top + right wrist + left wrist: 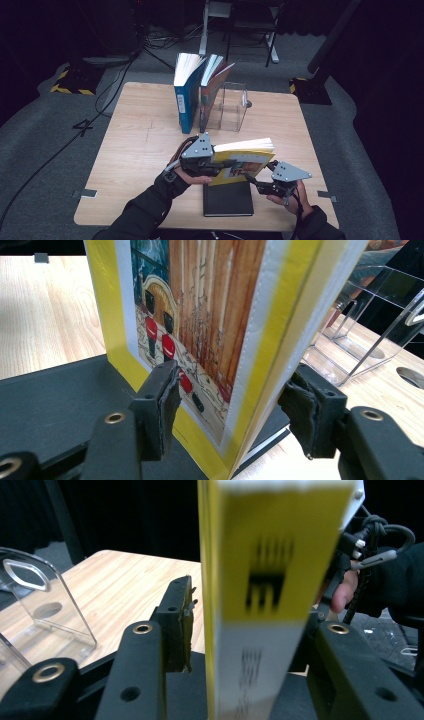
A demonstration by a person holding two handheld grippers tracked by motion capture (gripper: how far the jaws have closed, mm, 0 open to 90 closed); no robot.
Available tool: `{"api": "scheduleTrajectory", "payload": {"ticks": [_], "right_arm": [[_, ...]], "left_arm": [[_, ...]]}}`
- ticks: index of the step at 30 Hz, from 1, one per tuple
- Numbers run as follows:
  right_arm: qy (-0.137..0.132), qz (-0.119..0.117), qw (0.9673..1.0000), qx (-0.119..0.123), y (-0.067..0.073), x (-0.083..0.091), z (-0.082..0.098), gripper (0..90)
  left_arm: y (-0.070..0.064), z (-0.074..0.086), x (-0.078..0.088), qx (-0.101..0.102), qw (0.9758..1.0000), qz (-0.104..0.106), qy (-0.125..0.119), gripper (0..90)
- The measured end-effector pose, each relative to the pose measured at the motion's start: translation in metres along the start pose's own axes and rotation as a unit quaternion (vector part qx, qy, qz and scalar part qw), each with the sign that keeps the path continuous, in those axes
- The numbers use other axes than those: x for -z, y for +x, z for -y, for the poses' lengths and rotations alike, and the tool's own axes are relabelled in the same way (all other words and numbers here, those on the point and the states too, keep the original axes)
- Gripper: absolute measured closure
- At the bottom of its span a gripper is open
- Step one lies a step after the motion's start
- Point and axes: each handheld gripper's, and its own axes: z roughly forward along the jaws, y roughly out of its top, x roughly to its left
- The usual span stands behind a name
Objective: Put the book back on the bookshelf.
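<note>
A yellow picture book [242, 162] stands on edge, pages up, just above a black book [227, 199] that lies flat near the table's front edge. My left gripper [225, 164] reaches in from the left end. In the left gripper view the yellow spine [270, 580] is between its jaws, with a thin gap beside the left pad [184, 625]. My right gripper [256, 181] comes from the right. In the right gripper view both its pads [167, 395] press on the covers at the book's lower corner [210, 330].
At the table's back a clear acrylic stand [232, 107] holds a blue book [186, 95] and a second book [212, 85], both leaning upright. The wooden table [140, 150] has bare room on its left half. Cables and a chair base lie on the floor beyond.
</note>
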Motion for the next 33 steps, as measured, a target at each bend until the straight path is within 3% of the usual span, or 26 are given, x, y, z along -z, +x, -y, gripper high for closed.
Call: {"api": "scheduleTrajectory", "payload": {"ticks": [3, 9, 16, 28, 33], "right_arm": [[0.000, -0.001, 1.0000, 0.000, 0.000, 0.000, 0.000, 41.7], [0.004, -0.006, 1.0000, 0.003, 0.000, -0.001, 0.000, 39.0], [0.014, -0.009, 0.9999, 0.004, -0.005, 0.004, 0.002, 36.5], [0.014, -0.003, 0.9998, -0.017, -0.015, 0.011, 0.008, 36.1], [0.018, -0.001, 0.9996, -0.022, -0.017, 0.012, 0.009, 36.1]], "left_arm": [[-0.001, -0.007, -0.001, -0.006, 1.0000, 0.003, 0.004, 56.1], [-0.001, -0.020, -0.007, -0.019, 0.9995, 0.007, 0.022, 66.3], [-0.001, -0.031, -0.009, -0.022, 0.9990, 0.003, 0.040, 70.4], [0.004, -0.037, -0.013, -0.017, 0.9984, -0.016, 0.051, 74.4], [0.006, -0.043, -0.012, -0.021, 0.9977, -0.037, 0.052, 74.8]]}}
